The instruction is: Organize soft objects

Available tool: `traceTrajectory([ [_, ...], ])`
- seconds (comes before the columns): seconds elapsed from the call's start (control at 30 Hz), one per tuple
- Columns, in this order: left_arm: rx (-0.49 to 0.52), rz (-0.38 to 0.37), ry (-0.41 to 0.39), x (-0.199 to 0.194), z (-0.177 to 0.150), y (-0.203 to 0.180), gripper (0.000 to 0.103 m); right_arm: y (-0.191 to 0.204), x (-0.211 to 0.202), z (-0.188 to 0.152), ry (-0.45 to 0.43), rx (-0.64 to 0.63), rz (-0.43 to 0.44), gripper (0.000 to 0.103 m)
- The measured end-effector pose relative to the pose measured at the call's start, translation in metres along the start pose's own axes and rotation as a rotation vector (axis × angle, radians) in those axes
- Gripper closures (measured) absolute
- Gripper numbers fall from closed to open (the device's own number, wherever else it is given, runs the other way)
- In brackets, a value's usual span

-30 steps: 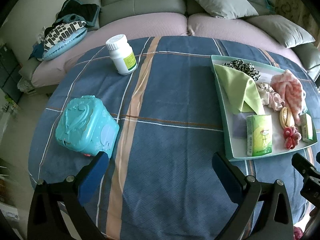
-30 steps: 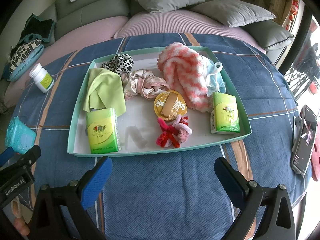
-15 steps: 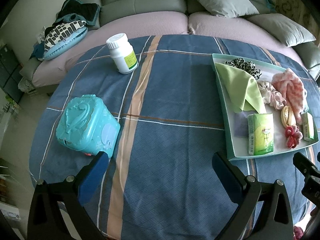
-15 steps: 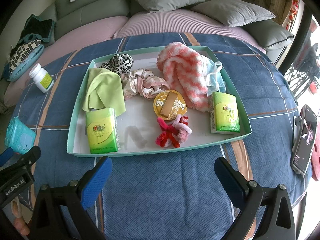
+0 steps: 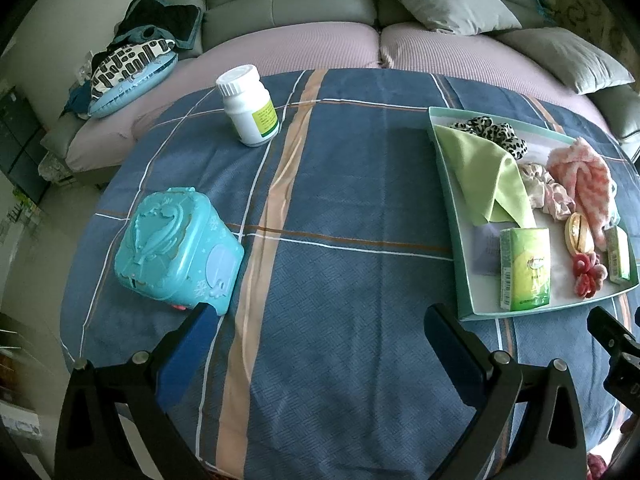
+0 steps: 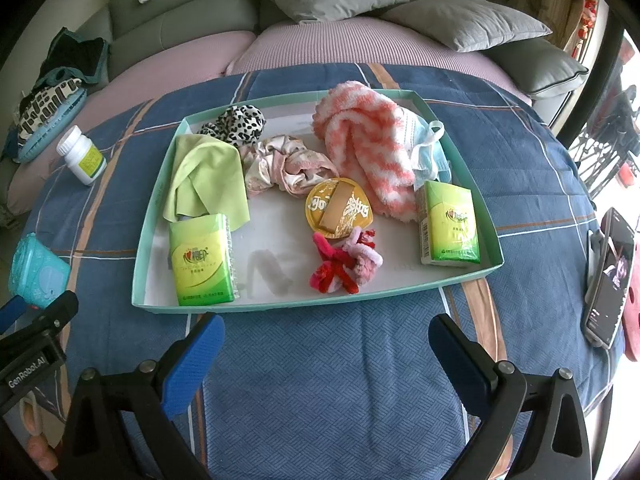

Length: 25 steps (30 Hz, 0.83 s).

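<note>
Right hand-held gripper (image 6: 326, 344) and left hand-held gripper (image 5: 320, 332), jaws apart and empty, above the table (image 6: 320, 380). Just ahead of the right, the tray (image 6: 154, 216) holds the pink striped towel (image 6: 368, 144), green cloth (image 6: 206, 178) and scrunchies (image 6: 344, 264).

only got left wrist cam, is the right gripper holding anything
observer: no, the right gripper is open and empty, hovering short of the tray.
operator: anything right of the tray
observer: a phone sits near the table's right edge.
operator: any soft item i might miss
observer: a blue face mask is tucked against the pink-and-white towel, inside the tray.
</note>
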<state>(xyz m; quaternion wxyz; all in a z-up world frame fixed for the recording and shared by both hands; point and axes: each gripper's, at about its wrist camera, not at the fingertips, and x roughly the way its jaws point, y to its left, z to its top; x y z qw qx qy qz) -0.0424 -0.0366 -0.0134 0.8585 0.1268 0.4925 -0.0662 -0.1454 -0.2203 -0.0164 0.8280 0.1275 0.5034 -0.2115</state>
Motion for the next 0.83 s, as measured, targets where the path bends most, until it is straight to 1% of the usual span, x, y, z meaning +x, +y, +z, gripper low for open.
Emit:
traceTrajectory([
  [0.57, 0.008, 0.033, -0.004, -0.0007, 0.0001, -0.0021, 0.0, -0.0011, 0.0008, -0.0006, 0.002, -0.001, 0.0, 0.0],
  [0.83, 0.003, 0.025, -0.022, -0.0027, 0.0001, 0.0, 0.0, -0.001, 0.0007, -0.0014, 0.001, -0.001, -0.001, 0.0],
])
